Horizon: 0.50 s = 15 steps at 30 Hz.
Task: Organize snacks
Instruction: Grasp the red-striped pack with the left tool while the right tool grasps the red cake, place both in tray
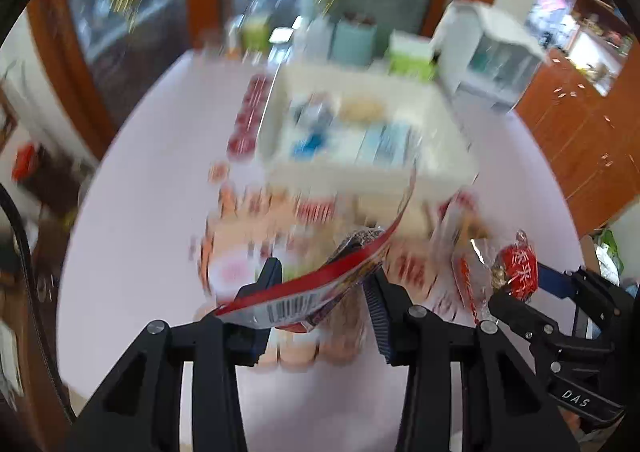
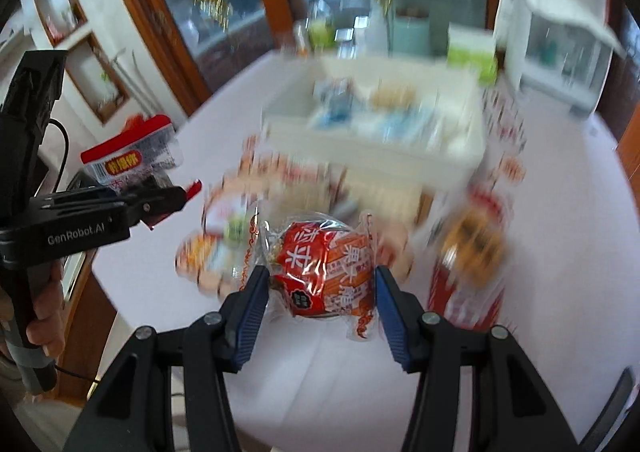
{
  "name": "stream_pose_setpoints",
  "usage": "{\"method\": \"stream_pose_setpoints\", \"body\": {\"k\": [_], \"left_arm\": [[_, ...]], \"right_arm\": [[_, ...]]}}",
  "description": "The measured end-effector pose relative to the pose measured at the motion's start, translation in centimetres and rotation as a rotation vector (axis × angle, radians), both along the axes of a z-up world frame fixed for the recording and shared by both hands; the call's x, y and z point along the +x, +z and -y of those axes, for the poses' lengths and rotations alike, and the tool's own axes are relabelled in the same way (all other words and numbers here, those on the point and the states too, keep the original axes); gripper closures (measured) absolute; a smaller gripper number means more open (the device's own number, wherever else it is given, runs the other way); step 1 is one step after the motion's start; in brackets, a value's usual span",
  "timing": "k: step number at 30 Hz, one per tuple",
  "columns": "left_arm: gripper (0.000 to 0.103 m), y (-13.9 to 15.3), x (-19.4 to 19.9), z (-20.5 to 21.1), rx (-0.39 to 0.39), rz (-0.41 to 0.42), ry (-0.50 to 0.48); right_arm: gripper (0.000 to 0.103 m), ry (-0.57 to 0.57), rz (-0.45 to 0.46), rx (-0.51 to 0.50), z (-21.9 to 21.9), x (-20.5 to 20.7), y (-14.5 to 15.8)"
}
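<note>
Nearest to me, the right gripper (image 2: 318,286) is clamped about halfway shut on a red candy pack (image 2: 326,272). The pads sit on its two short ends, so its long axis runs straight across the jaws, left to right in my right wrist view. It's clear of the table (image 2: 560,211).

The left gripper (image 1: 324,292) has a flat red packet (image 1: 320,284) pinched between nearly closed jaws. That one lies slanted, its long edge climbing from lower left toward upper right in the left wrist view, and it pokes well out past the fingertips. From the right camera I can see the same packet hanging off to the left, beside the person's hand (image 2: 44,316) on the handle.

Below and just ahead there's a heap of loose snacks (image 2: 224,236), too smeared to sort out.

Beyond that heap is the white bin (image 2: 400,139), dead ahead of both grippers, with some blue and tan packs already in it. The left gripper looks maybe slightly nearer, hard to call with the blur. My guess is the drop is forward over the near wall, and the slanted packet probably needs levelling out first so it doesn't catch the rim.
</note>
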<state>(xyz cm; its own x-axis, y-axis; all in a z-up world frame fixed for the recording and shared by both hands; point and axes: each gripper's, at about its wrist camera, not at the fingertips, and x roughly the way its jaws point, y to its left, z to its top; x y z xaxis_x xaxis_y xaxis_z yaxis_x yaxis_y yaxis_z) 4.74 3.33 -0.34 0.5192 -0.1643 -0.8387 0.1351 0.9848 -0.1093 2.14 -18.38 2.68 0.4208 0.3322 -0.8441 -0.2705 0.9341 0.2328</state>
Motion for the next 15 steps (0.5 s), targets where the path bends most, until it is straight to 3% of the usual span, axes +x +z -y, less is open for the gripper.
{"method": "stream_pose_setpoints", "body": {"k": [3,7,11,15], "left_arm": [[0.062,3.8,3.1,1.0,0.011,0.091,-0.055],[0.062,6.7,7.5,2.1,0.042,0.155,-0.103],[0.062,8.2,12.0,3.4,0.054,0.185,-0.141],[0.061,7.9,16.6,4.4,0.075,0.175,-0.148]], "right_arm": [[0.05,-0.04,0.081,-0.005,0.4,2.9,3.7],[0.049,-0.092,0.156,-0.023,0.7,6.5,6.8],[0.049,-0.159,0.222,-0.044,1.0,10.4,9.3],[0.049,-0.217,0.221,-0.077,0.7,14.9,9.9]]}}
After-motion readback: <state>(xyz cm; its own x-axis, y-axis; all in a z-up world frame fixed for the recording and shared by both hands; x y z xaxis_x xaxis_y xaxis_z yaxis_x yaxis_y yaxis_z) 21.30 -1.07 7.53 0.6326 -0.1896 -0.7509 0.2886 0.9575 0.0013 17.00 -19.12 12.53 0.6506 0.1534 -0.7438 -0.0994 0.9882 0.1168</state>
